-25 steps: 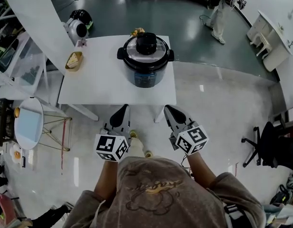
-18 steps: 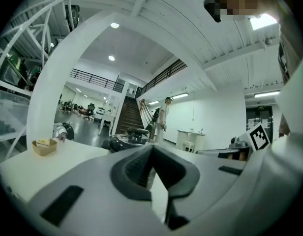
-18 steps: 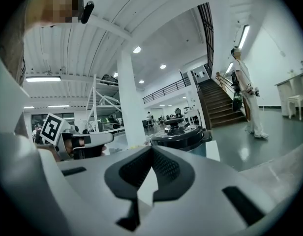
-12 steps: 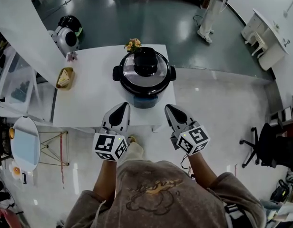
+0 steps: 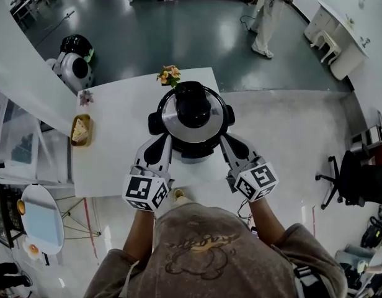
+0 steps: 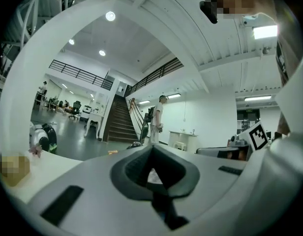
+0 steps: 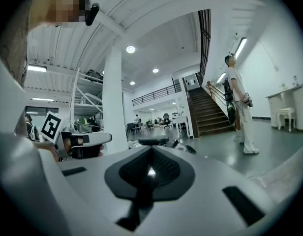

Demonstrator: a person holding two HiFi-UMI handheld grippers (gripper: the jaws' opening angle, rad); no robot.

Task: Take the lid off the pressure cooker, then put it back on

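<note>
White table (image 5: 113,160): black pressure cooker (image 5: 197,149), steel lid (image 5: 171,120) on, black knob (image 5: 192,103); left gripper (image 5: 160,143), right gripper (image 5: 227,141) fingers closed.

No legible text or numbers.

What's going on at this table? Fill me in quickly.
A person stands at a white table with a two-jaw gripper in each hand, working on a pressure cooker. Its lid is on and nothing has been lifted. The left gripper and right gripper are both shut and empty, one close to each side of the cooker. Whether they touch it can't be told. A small bunch of flowers and a basket also sit on the table.
</note>
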